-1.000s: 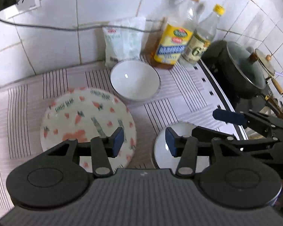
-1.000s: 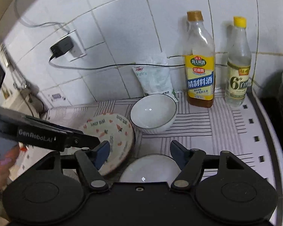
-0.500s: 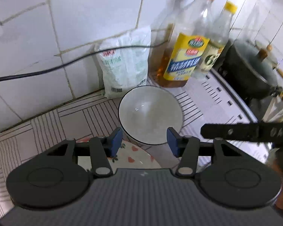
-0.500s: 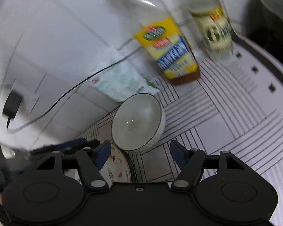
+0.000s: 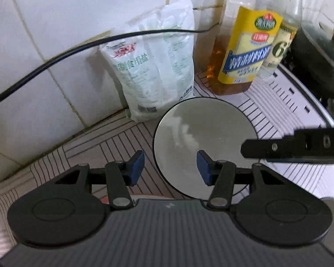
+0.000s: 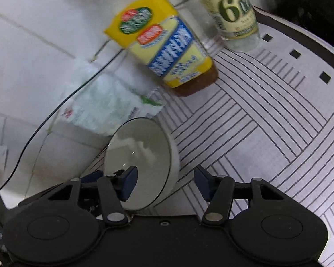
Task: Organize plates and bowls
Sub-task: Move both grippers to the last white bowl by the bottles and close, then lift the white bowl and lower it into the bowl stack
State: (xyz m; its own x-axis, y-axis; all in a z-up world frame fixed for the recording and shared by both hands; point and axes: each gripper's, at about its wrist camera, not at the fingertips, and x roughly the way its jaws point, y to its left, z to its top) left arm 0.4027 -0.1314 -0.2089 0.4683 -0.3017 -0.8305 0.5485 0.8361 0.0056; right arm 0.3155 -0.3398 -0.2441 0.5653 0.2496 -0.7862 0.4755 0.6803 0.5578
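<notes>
Bowl (image 6: 140, 162) by salt bag (image 5: 153, 66): glazed, slick, breakable; best pinched at rim. Right hand-held gripper (image 6: 164, 184) closing astride rim, unpinched; left hand-held gripper (image 5: 170, 166) open, empty.

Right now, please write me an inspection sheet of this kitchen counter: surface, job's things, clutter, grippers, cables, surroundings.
Surface: counter mat, white with dark line pattern.
Job's things: white bowl upright on the mat, looks empty; a sliver of the patterned plate shows under the left gripper's body.
Clutter: white bag against the wall; yellow-label bottle; pale-label bottle.
Grippers: left gripper open, bowl rim between its fingers, pads not pressing; right gripper closing, bowl wall between its fingers, not yet gripped.
Cables: black cable across the tiles and bag.
Surroundings: white tiled wall; dark lidded pot at the right.
</notes>
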